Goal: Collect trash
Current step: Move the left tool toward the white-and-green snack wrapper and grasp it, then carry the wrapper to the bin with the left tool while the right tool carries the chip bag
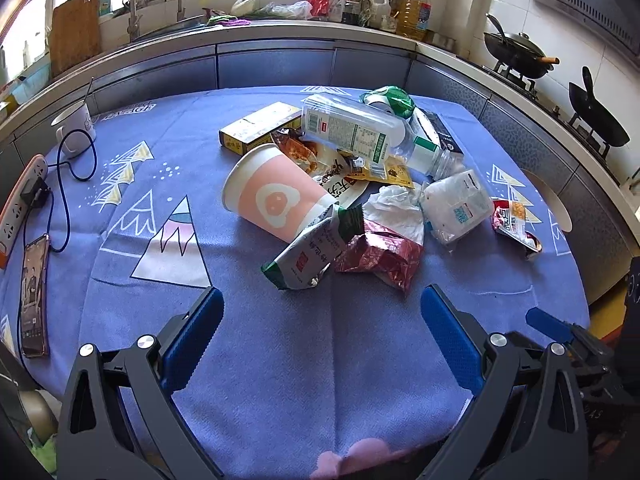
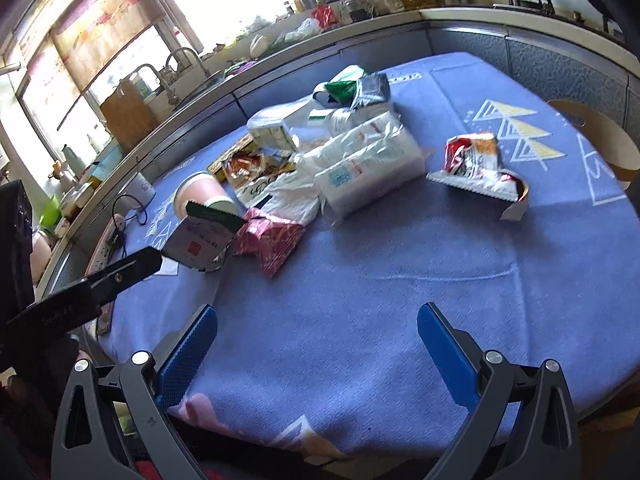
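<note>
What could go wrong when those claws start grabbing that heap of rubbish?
The clear plastic bottle lies across the heap and might roll off if pieces beneath it shift. The pink paper cup lies on its side and could roll away when nudged. The phone and its cable lie near the table edge, so a sweeping left claw might snag them.
</note>
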A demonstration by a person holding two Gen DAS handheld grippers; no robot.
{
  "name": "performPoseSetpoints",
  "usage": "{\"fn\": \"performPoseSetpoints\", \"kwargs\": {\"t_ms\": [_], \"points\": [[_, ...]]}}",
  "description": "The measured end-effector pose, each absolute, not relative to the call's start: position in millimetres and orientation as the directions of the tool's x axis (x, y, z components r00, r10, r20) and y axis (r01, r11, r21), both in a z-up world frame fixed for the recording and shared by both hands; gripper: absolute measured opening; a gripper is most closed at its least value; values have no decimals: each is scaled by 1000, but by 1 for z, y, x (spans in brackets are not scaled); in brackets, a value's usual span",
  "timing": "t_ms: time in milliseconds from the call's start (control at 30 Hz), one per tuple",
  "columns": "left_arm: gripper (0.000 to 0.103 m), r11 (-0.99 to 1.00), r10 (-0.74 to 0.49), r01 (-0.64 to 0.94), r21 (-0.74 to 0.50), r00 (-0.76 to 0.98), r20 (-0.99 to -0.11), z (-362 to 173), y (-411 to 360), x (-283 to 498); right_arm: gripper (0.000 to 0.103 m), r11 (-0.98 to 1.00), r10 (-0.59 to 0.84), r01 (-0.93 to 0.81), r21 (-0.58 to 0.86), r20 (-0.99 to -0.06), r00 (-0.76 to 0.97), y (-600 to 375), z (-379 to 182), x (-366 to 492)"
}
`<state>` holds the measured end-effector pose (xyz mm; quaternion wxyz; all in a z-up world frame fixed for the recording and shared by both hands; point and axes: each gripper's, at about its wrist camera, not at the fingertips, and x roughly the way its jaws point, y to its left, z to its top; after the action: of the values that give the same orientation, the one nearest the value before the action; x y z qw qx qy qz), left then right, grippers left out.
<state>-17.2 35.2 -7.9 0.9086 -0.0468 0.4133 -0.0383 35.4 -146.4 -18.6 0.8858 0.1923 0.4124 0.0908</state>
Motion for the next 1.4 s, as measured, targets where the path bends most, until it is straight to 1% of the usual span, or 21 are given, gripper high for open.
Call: {"fn": "performPoseSetpoints", "kwargs": {"t_ms": [133,233,300,400,600,867,967,1033,1100,1133,1167,1267,1400], "points": [[97,991,-99,-5,-137,663,-742,-12,58,-9,100,912,324,-6,411,-709,626,-142,-22,35],[97,991,-57,-53,-122,659,-750,-17,74,-3,100,916,330,-10,401,-739,587,-137,-27,42],[97,991,-52,-59,-122,666,-744,-16,79,-2,100,921,318,-3,390,-745,586,-137,-28,43],[97,992,-54,-49,-119,680,-731,-14,81,-3,100,937,256,41,346,-764,593,-143,-26,46],[97,995,-68,-5,-96,667,-742,-19,73,2,100,967,151,71,244,-778,610,-150,-21,52],[94,999,-53,35,-40,693,-719,-11,61,11,99,972,135,72,223,-784,606,-158,-25,67],[88,999,-47,47,-19,686,-726,-13,57,17,99,970,141,70,232,-775,616,-162,-24,69],[86,998,-55,59,-21,673,-737,-16,55,22,99,964,146,82,253,-759,635,-171,-21,67],[84,998,-64,65,-28,664,-745,-18,54,26,91,958,150,94,273,-748,646,-180,-20,66],[82,997,-67,69,-29,661,-747,-19,53,28,78,953,153,101,285,-743,652,-186,-20,65],[78,997,-70,76,-26,659,-749,-20,52,30,66,949,153,112,295,-740,655,-192,-20,65],[69,994,-85,105,-22,644,-760,-24,47,37,54,935,155,141,327,-730,665,-209,-21,66],[54,991,-106,129,-33,609,-786,-33,42,46,53,922,116,189,338,-708,697,-230,-15,69]]}}
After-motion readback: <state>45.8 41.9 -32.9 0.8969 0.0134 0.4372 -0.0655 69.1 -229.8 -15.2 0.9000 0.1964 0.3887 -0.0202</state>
